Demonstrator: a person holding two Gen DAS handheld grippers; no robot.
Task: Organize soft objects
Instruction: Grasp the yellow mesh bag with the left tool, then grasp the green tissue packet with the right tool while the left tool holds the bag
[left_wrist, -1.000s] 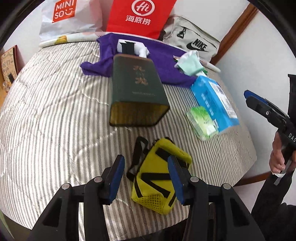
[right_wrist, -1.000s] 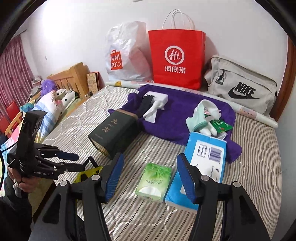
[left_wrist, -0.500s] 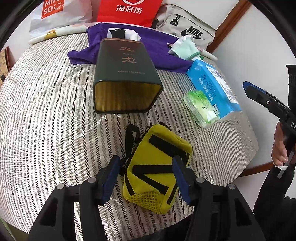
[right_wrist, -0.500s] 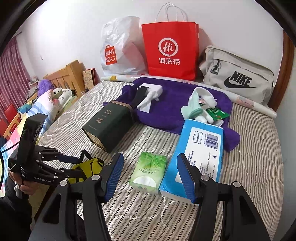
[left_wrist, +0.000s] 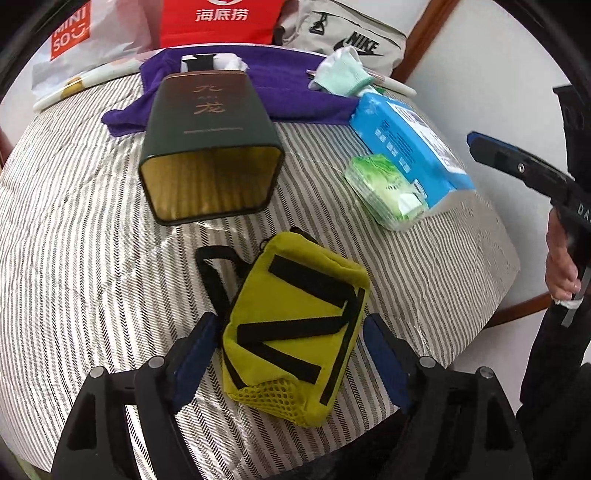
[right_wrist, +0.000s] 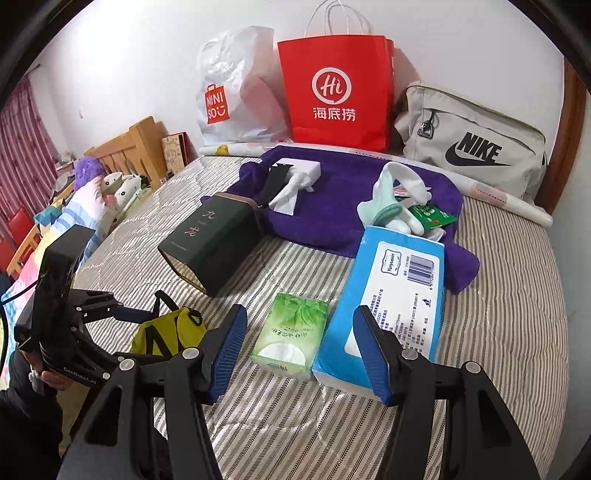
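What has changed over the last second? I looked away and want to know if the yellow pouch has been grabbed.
Not grabbed yet. The left tool has come down over the yellow pouch; its jaws are opening and now straddle the pouch without pressing on it. The right tool stayed open above the green tissue pack. The dark green box and blue tissue pack stayed put.

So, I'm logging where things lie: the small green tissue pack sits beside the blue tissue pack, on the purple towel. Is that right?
Not quite. The small green tissue pack does sit beside the blue tissue pack, but it lies on the striped bedcover, not on the purple towel, which is further back. The right wrist view shows this.
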